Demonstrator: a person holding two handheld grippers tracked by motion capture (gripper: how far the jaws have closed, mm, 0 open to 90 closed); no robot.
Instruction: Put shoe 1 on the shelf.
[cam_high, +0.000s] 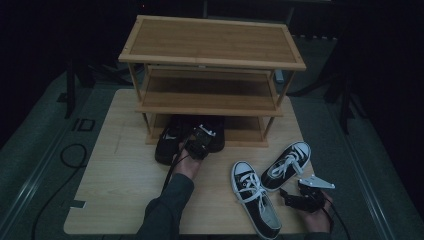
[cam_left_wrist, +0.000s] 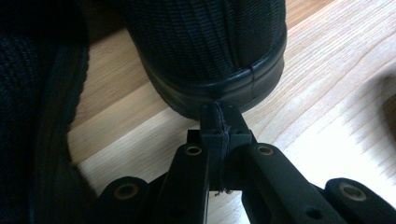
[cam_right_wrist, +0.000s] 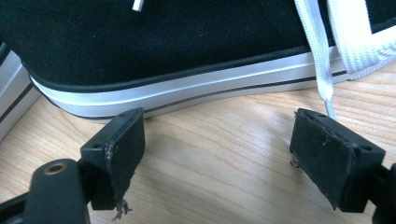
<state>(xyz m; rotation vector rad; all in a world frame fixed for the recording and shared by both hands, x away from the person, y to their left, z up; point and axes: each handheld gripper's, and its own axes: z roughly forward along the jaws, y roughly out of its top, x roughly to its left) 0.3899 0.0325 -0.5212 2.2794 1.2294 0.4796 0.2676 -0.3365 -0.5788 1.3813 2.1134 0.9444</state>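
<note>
black shoe (cam_high: 167, 142): an all-black knit slip-on, lying on the desk (cam_high: 115, 185) at the foot of the shoe rack (cam_high: 210, 60), partly under its lowest shelf; a second dark shoe (cam_high: 212, 132) sits just beside it, deeper in the shadow.
handling: probably light, with a soft woven upper that would fold under a pinch; the rubber rim around the sole looks stiffer and grippy, so the heel rim or the collar edge is the better place to take hold.
left gripper (cam_high: 200, 142): fingers clenched flat together with nothing between them, tips right at the shoe's rubber rim; it looks like a nudging contact, but touch or a hair's gap i cannot tell.
right gripper (cam_high: 305, 197): fingers released and standing wide, low over the desk near the front right edge, just beside the sneaker pair.
sneakers (cam_high: 255, 200): two black canvas ones with white laces and white soles, well apart from the rack, not yet shelved.
high view: gives the layout, with both hands, the rack's bare upper shelves and all the shoes.
left gripper view: gives the knit weave (cam_left_wrist: 205, 42) and the shut fingers (cam_left_wrist: 219, 130) up close.
right gripper view: gives the open fingers (cam_right_wrist: 119, 149) framing a sneaker's white sidewall (cam_right_wrist: 187, 91) and a trailing lace.
</note>
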